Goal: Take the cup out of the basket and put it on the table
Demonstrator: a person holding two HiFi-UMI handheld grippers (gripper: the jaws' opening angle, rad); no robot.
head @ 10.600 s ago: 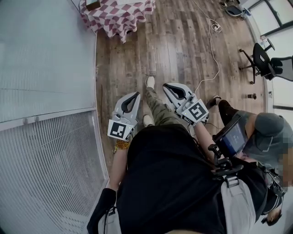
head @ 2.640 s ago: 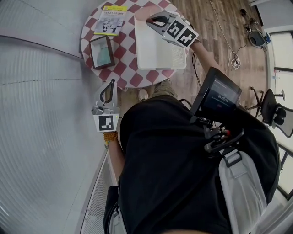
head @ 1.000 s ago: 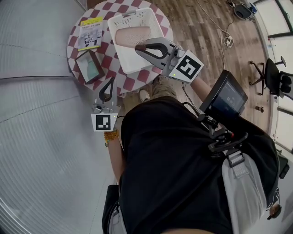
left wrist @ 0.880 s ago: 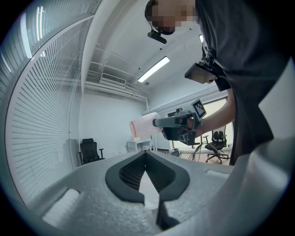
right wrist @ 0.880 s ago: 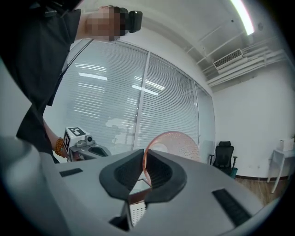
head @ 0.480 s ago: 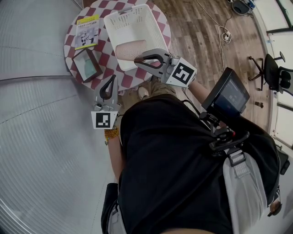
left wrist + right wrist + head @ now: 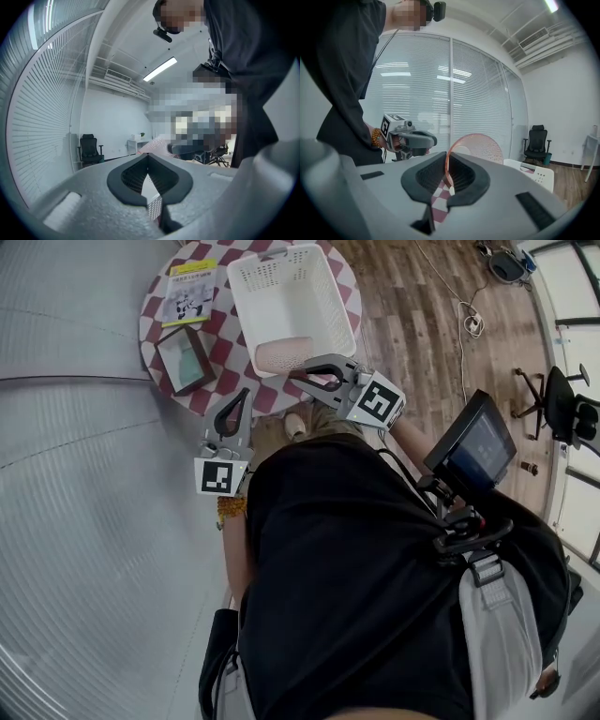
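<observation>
The pink speckled cup point(image 7: 284, 354) lies on its side at the near rim of the white basket point(image 7: 292, 296), on the round checked table point(image 7: 217, 381). My right gripper point(image 7: 298, 367) is shut on the cup's rim. In the right gripper view the cup point(image 7: 478, 146) stands beyond the jaws of that gripper point(image 7: 446, 162), its rim pinched between the pads. My left gripper point(image 7: 245, 395) hangs at the table's near edge, shut and holding nothing. It also shows in the right gripper view point(image 7: 423, 139). In its own view, the left gripper point(image 7: 147, 158) has its tips touching.
A yellow-topped booklet point(image 7: 189, 292) and a dark framed picture point(image 7: 185, 359) lie on the table left of the basket. A glass wall with blinds point(image 7: 75, 474) runs along the left. On the wooden floor to the right lie a cable point(image 7: 466, 322) and an office chair point(image 7: 544, 395).
My right gripper has drawn the cup from the middle of the basket back to its near rim. The left gripper stays by the table's near edge.
</observation>
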